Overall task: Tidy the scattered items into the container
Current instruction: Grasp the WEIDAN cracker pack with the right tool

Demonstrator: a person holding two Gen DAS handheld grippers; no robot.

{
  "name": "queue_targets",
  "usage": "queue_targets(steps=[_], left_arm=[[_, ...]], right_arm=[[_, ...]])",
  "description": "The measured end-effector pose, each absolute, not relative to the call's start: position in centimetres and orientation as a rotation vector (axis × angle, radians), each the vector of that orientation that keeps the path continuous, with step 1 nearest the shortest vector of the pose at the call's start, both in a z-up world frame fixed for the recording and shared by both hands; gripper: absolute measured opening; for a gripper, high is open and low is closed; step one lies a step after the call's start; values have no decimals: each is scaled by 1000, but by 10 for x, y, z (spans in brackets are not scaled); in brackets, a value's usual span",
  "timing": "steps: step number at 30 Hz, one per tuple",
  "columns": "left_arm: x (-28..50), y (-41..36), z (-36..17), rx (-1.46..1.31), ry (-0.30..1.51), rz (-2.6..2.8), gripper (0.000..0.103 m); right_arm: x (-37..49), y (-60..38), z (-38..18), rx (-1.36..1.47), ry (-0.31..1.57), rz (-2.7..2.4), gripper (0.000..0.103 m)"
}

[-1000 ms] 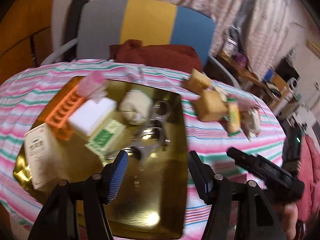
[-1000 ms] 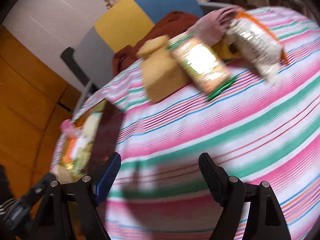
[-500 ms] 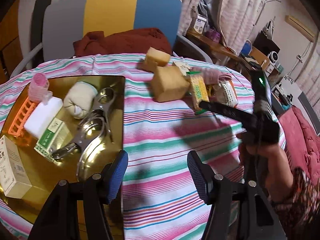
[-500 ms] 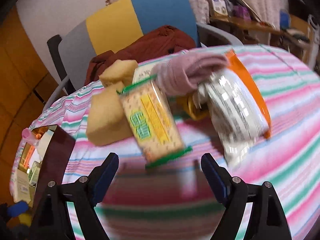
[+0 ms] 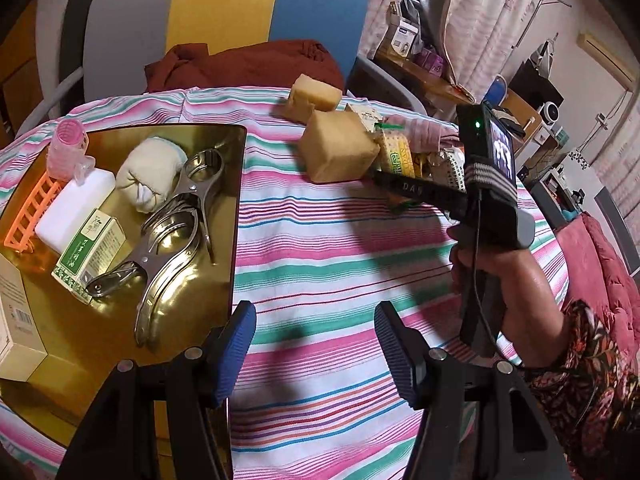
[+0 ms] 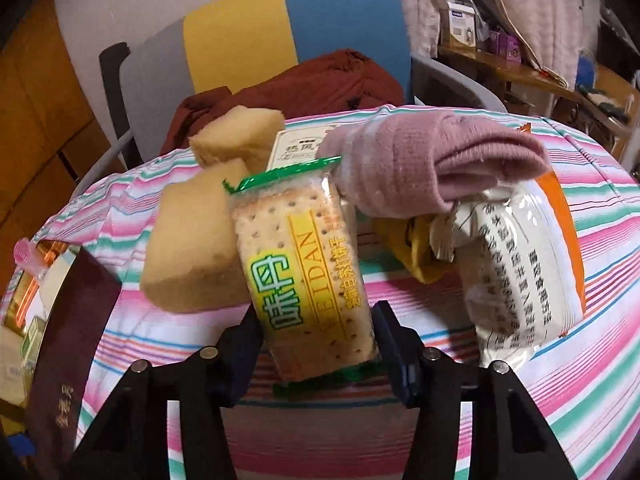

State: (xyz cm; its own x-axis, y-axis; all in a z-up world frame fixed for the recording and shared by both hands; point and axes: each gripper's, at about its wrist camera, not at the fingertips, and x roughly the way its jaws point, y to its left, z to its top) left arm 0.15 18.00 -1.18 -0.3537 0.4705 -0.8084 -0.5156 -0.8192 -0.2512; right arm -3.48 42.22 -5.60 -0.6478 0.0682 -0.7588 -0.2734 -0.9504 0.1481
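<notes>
A striped cloth is covering the bench (image 5: 320,248). On its left side the gold tray (image 5: 236,184) is holding boxes, a white block, a pink roller, a cloth bundle and steel tongs-like utensils (image 5: 176,236). The scattered pile is lying well apart to the right: two tan sponges (image 6: 188,248), a pink sock (image 6: 420,164) and a white-and-orange packet (image 6: 524,264). The left tongs (image 5: 316,344) are hanging open and empty over the cloth beside the tray. The right tongs (image 6: 318,344) are closing around the near end of the cracker packet (image 6: 304,264), which is leaning on the larger sponge; whether the pads are pressing it cannot be told.
</notes>
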Motion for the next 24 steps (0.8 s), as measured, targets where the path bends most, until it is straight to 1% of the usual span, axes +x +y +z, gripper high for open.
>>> queue_targets(steps=[6, 9, 13, 14, 19, 20, 21, 24], left_arm=[[-18, 196, -11, -1301, 34, 2185, 63], [-32, 212, -8, -1293, 21, 2187, 63], [-53, 238, -9, -1286, 46, 2218, 63], [-62, 248, -12, -1305, 51, 2212, 66], [-99, 282, -22, -1395, 29, 2224, 66], [-104, 289, -22, -1389, 37, 2232, 68], [-108, 297, -22, -1381, 54, 2238, 73], [-118, 316, -22, -1368, 118, 2263, 73]], right_arm=[[-7, 423, -55, -1184, 450, 2655, 52], [6, 421, -59, -1179, 461, 2647, 52], [15, 416, -62, -1155, 447, 2657, 52], [15, 417, -62, -1151, 450, 2661, 53], [17, 421, -66, -1122, 499, 2690, 56], [17, 421, -66, -1121, 502, 2695, 58], [17, 421, -66, -1118, 505, 2702, 59], [19, 422, -68, -1107, 515, 2714, 62]])
